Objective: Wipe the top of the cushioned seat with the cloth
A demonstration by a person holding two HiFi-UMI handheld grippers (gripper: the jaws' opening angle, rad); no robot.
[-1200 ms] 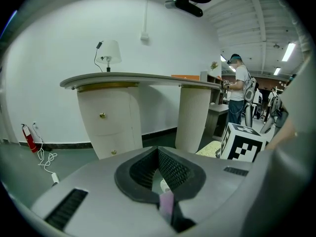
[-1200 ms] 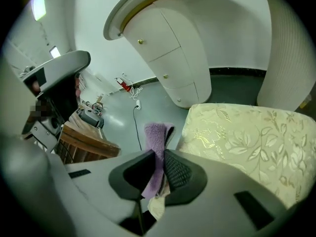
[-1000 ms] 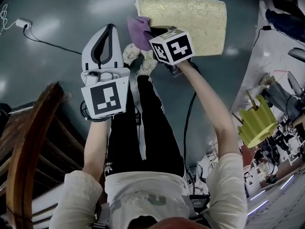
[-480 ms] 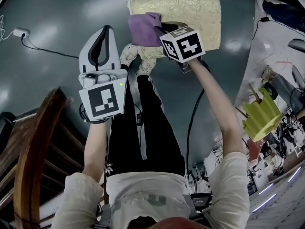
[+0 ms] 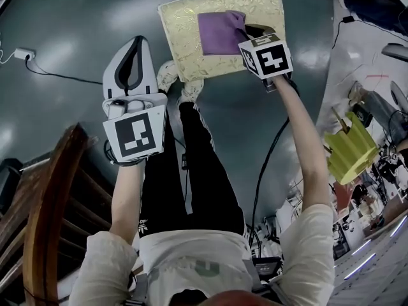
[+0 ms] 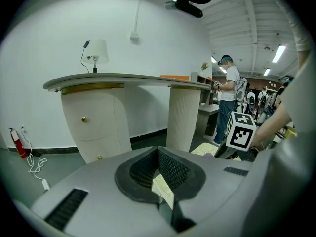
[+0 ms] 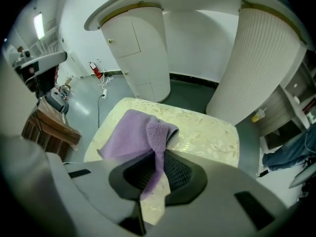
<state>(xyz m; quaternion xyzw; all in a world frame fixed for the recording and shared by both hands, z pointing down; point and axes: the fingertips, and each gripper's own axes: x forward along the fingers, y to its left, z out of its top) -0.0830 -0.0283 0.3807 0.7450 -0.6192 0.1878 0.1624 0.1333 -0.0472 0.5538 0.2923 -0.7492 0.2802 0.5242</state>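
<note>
A purple cloth (image 5: 220, 32) lies spread on the pale yellow patterned cushioned seat (image 5: 182, 40) at the top of the head view. My right gripper (image 5: 250, 29) is shut on the cloth's near edge, and a fold of the purple cloth (image 7: 157, 152) runs down between its jaws onto the cushioned seat (image 7: 207, 132). My left gripper (image 5: 132, 62) hangs over the floor to the left of the seat, jaws shut with nothing between them. A sliver of the seat (image 6: 163, 190) shows past the left jaws.
A curved white counter (image 6: 128, 80) on ribbed pillars stands behind the seat. A wooden chair back (image 5: 44, 209) is at the lower left. A cable and plug (image 5: 29, 36) lie on the dark floor. A yellow ribbed object (image 5: 349, 155) sits at the right.
My right gripper has dragged the cloth from the seat's left edge rightwards across its top. The seat sits further left in view. The left gripper has barely moved.
</note>
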